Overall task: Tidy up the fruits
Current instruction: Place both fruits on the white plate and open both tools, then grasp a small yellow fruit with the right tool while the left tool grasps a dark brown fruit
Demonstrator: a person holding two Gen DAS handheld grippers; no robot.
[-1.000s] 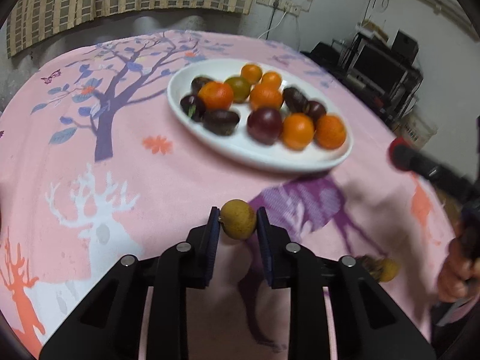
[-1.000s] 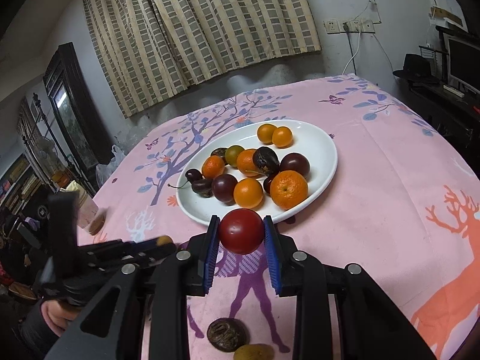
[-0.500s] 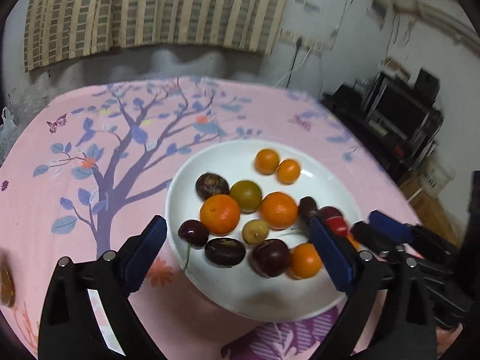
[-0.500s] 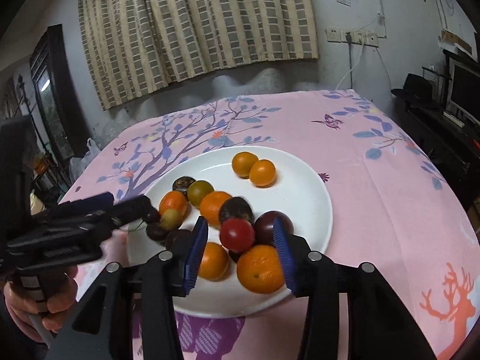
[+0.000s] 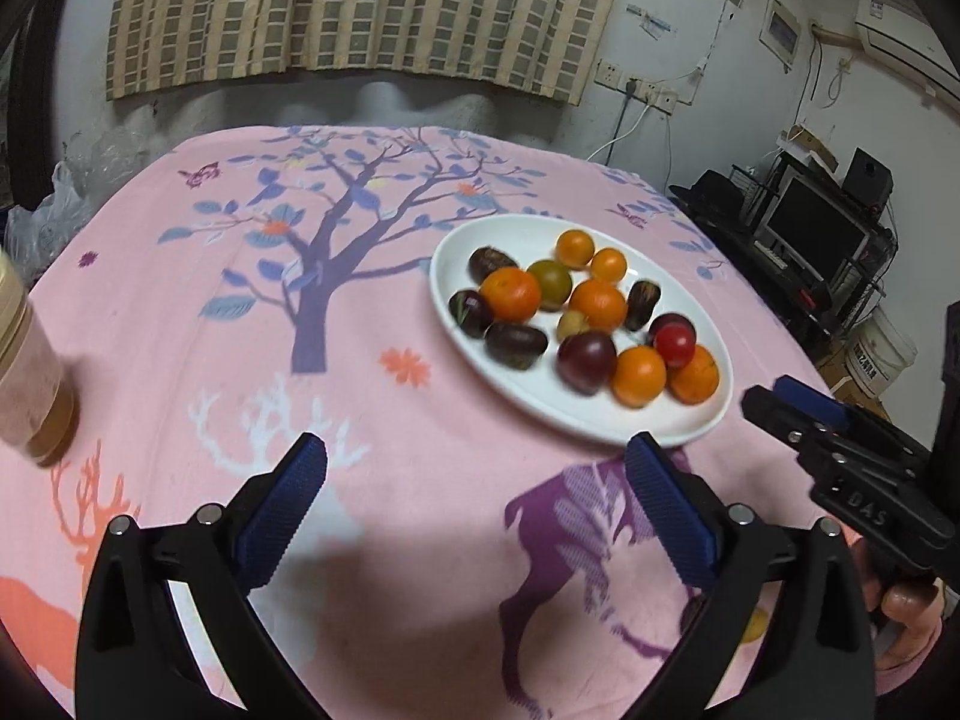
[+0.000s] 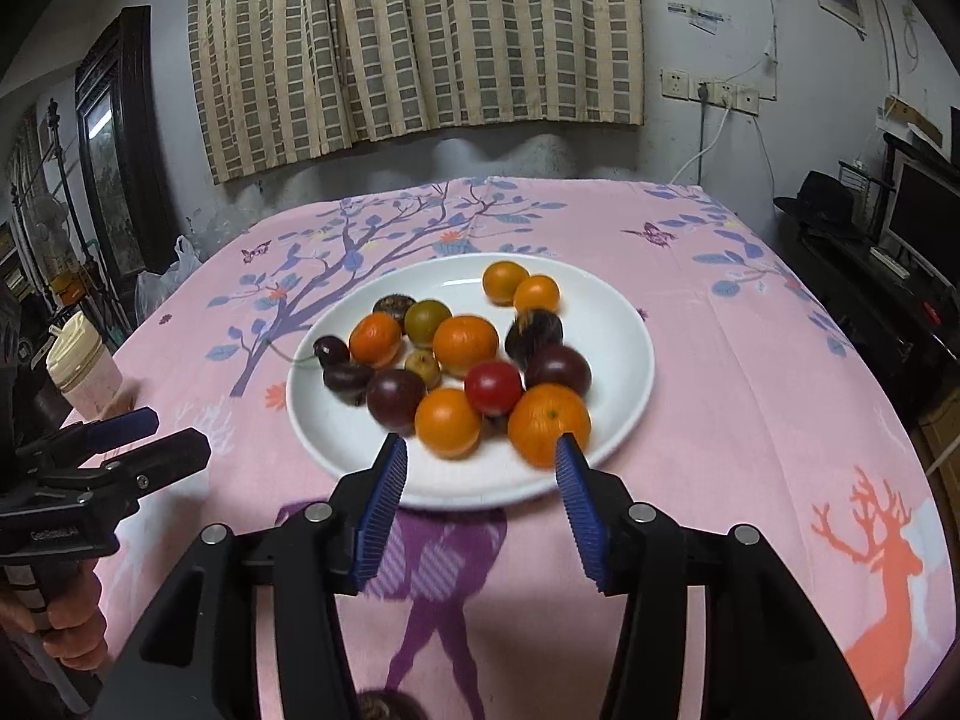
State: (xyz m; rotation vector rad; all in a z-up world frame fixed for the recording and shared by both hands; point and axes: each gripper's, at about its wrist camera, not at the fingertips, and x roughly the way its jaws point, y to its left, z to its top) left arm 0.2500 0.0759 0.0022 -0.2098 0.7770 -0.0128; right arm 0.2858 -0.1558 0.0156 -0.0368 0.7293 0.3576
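Observation:
A white oval plate on the pink tablecloth holds several oranges, dark plums, a small yellow-green fruit and a red tomato. My left gripper hangs over the cloth, short of the plate's near-left rim. Its jaws are wide and still opening, with nothing between them. My right gripper sits at the plate's near rim. Its jaws are opening, and no fruit is between the pads.
A lidded jar stands at the table's left edge. Loose on the cloth near me lie a dark fruit and a yellow fruit. A person's hand holds each gripper handle. A TV stand is off to the right.
The left gripper let go of the yellow-green fruit and the right let go of the red tomato; both fruits now lie on the plate. Both grippers drew back with jaws wider.

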